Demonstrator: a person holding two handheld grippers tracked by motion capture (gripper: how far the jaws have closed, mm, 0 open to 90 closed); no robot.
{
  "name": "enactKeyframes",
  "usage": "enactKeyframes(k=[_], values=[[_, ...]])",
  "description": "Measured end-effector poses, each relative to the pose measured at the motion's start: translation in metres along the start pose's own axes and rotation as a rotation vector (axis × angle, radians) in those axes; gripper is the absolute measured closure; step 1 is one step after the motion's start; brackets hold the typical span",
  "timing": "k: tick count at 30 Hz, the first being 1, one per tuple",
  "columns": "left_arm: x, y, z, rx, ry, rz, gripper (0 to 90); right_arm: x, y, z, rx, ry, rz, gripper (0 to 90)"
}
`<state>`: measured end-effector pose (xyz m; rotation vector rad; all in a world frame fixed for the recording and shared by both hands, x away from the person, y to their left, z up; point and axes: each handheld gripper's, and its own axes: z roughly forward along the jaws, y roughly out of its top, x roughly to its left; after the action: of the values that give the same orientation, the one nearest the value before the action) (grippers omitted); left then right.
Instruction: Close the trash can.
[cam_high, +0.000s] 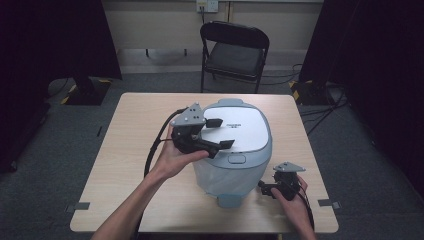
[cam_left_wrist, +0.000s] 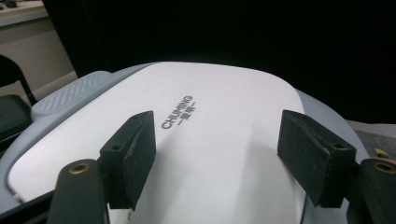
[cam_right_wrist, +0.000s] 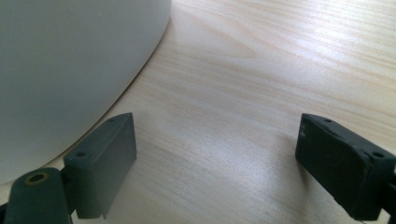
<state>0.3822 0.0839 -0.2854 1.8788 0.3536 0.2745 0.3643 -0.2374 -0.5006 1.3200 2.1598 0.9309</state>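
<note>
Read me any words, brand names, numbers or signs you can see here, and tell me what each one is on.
"CHUMING": printed in grey on the white lid of the rice cooker.
Small characters under that word: too small to read.
Marking on the lid in the high view: too blurred to read.
No other text shows.

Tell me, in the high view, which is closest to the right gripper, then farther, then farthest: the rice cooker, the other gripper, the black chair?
1. Rice cooker, just beside the right gripper.
2. Left gripper, over the cooker's lid.
3. Black chair, beyond the table's far edge.
</note>
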Motion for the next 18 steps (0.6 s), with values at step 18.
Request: enactKeyframes(k=[18], values=[[0.028,-0.019,-0.048,-0.093,0.085,-0.121,27.0,0.0,0.0,0.0,0.0,0.0,0.0,11.3]])
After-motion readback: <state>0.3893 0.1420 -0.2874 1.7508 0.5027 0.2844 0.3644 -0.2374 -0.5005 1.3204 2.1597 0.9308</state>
